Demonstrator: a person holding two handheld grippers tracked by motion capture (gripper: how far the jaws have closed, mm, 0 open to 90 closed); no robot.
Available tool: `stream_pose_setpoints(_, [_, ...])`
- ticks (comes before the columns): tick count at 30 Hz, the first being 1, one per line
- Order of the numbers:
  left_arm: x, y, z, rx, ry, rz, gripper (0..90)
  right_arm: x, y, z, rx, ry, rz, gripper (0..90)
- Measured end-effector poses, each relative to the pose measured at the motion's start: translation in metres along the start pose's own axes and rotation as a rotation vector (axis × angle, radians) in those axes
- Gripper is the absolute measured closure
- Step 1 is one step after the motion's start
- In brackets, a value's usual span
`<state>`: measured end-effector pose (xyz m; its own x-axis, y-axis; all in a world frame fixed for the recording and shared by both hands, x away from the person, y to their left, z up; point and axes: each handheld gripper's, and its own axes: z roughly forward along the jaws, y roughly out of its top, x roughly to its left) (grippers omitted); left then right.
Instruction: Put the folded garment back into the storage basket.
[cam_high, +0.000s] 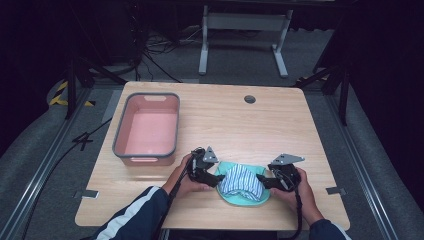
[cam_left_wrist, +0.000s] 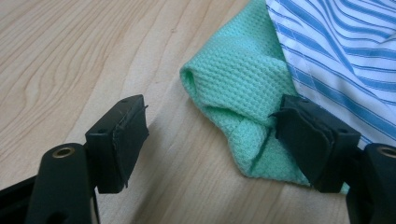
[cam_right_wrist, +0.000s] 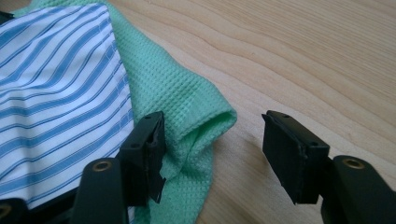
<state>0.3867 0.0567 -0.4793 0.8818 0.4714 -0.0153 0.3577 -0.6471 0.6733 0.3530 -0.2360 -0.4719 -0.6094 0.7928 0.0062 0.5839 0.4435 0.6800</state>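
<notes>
A green waffle-weave cloth (cam_high: 245, 199) lies near the table's front edge, with a blue-and-white striped cloth (cam_high: 241, 181) piled on top of it. My left gripper (cam_high: 220, 178) is at the pile's left side and my right gripper (cam_high: 261, 180) at its right side. In the left gripper view the jaws of the left gripper (cam_left_wrist: 210, 135) stand apart around a rolled fold of green cloth (cam_left_wrist: 233, 88); one jaw rests against it, beside the striped cloth (cam_left_wrist: 341, 51). The right gripper (cam_right_wrist: 212, 144) is also open astride a green fold (cam_right_wrist: 173, 88), with the striped cloth (cam_right_wrist: 56, 93) beside it.
A pink basin (cam_high: 148, 128) with a grey rim stands on the table's left side, nothing visible inside. The wooden table (cam_high: 240, 125) has a round cable hole (cam_high: 250, 99) near its back edge. A white frame (cam_high: 245, 30) and cables lie on the floor beyond.
</notes>
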Motion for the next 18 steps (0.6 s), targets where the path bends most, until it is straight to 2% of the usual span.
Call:
stream_pose_setpoints(3, [-0.0003, -0.0010, 0.0004, -0.006, -0.004, 0.002, 23.6, -0.0009, -0.0013, 0.0013, -0.007, 0.025, 0.021, 44.4])
stream_pose_setpoints(5, [-0.0003, -0.0009, -0.0001, -0.001, -0.006, 0.005, 23.7, -0.0019, -0.0017, 0.0014, -0.008, 0.047, 0.018, 47.3])
stream_pose_setpoints(6, [-0.0004, -0.0012, -0.0002, -0.004, -0.011, 0.006, 24.2, -0.0023, -0.0018, 0.0012, -0.008, 0.058, 0.015, 50.4])
stream_pose_setpoints(8, [-0.0011, -0.0008, -0.0009, -0.003, -0.017, 0.016, 27.1, -0.0006, -0.0019, 0.0006, -0.013, 0.087, 0.004, 62.0])
stream_pose_setpoints(10, [-0.0038, -0.0002, -0.0022, -0.008, -0.037, 0.031, 36.6, 0.0015, -0.0022, 0.0005, -0.016, 0.109, -0.005, 74.6])
stream_pose_setpoints(11, [-0.0038, -0.0002, -0.0022, -0.008, -0.037, 0.031, 44.1, 0.0015, -0.0022, 0.0005, -0.016, 0.109, -0.005, 74.6])
stream_pose_setpoints(12, [-0.0053, -0.0001, -0.0028, -0.012, -0.041, 0.041, 44.1, 0.0031, -0.0023, 0.0004, -0.018, 0.115, -0.015, 77.6])
stream_pose_setpoints(13, [-0.0066, 0.0002, -0.0025, -0.020, -0.043, 0.042, 52.3, 0.0041, -0.0021, 0.0002, -0.018, 0.121, -0.025, 80.5])
stream_pose_setpoints(15, [-0.0072, 0.0010, -0.0031, -0.013, -0.058, 0.053, 61.3, 0.0048, -0.0022, 0.0002, -0.019, 0.118, -0.035, 82.1])
stream_pose_setpoints(16, [-0.0070, 0.0010, -0.0026, -0.019, -0.063, 0.050, 72.0, 0.0056, -0.0026, -0.0001, -0.021, 0.115, -0.036, 83.6])
stream_pose_setpoints(18, [-0.0065, 0.0003, -0.0021, -0.029, -0.073, 0.039, 77.9, 0.0056, -0.0031, -0.0003, -0.024, 0.117, -0.026, 84.3])
